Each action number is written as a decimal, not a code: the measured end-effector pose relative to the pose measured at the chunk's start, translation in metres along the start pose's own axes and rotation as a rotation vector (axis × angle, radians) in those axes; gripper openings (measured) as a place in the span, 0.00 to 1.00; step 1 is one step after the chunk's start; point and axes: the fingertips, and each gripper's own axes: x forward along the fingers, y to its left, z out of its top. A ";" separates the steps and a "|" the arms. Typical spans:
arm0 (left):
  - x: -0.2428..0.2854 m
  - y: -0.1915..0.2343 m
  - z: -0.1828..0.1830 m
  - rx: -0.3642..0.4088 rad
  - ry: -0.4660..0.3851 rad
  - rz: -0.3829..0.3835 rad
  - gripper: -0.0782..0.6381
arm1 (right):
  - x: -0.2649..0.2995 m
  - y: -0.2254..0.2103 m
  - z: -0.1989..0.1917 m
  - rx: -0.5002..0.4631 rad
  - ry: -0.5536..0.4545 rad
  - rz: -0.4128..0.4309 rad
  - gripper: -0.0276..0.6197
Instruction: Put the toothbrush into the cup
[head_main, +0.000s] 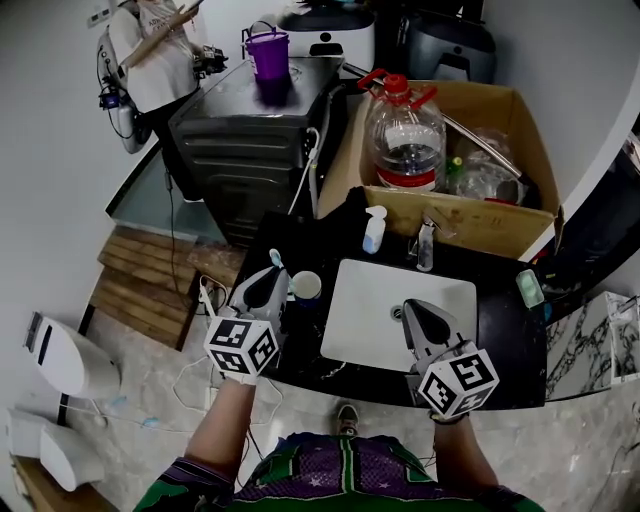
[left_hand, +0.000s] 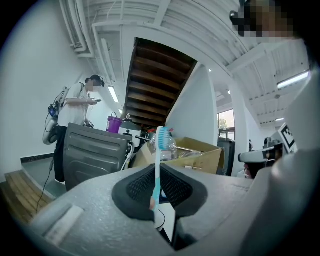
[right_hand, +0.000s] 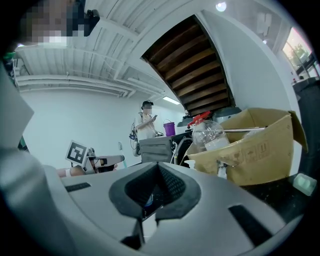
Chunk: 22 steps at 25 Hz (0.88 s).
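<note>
My left gripper (head_main: 268, 279) is shut on a toothbrush (head_main: 275, 259) with a white and teal handle, held upright with its blue bristle head on top. In the left gripper view the toothbrush (left_hand: 159, 165) stands between the black pads (left_hand: 137, 190), and my left gripper (left_hand: 157, 172) is clamped on its handle. A white cup (head_main: 306, 288) stands on the black counter just right of that gripper, beside the sink. My right gripper (head_main: 416, 313) hovers over the white sink basin (head_main: 365, 320). It appears in its own view as my right gripper (right_hand: 157, 175), jaws together, holding nothing.
A faucet (head_main: 425, 245) and a pump bottle (head_main: 374, 230) stand behind the basin. A cardboard box (head_main: 480, 220) holds a large water jug (head_main: 405, 140). A grey machine (head_main: 250, 130) carries a purple bucket (head_main: 267, 52). A person (head_main: 150, 50) stands at the back left.
</note>
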 end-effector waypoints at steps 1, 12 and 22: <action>0.004 0.001 -0.002 -0.003 0.005 0.003 0.16 | 0.002 -0.002 -0.001 0.004 0.003 0.003 0.05; 0.036 0.014 -0.050 -0.052 0.080 0.043 0.16 | 0.020 -0.016 -0.021 0.035 0.042 0.022 0.05; 0.054 0.025 -0.091 -0.131 0.144 0.065 0.16 | 0.029 -0.028 -0.032 0.042 0.076 0.028 0.05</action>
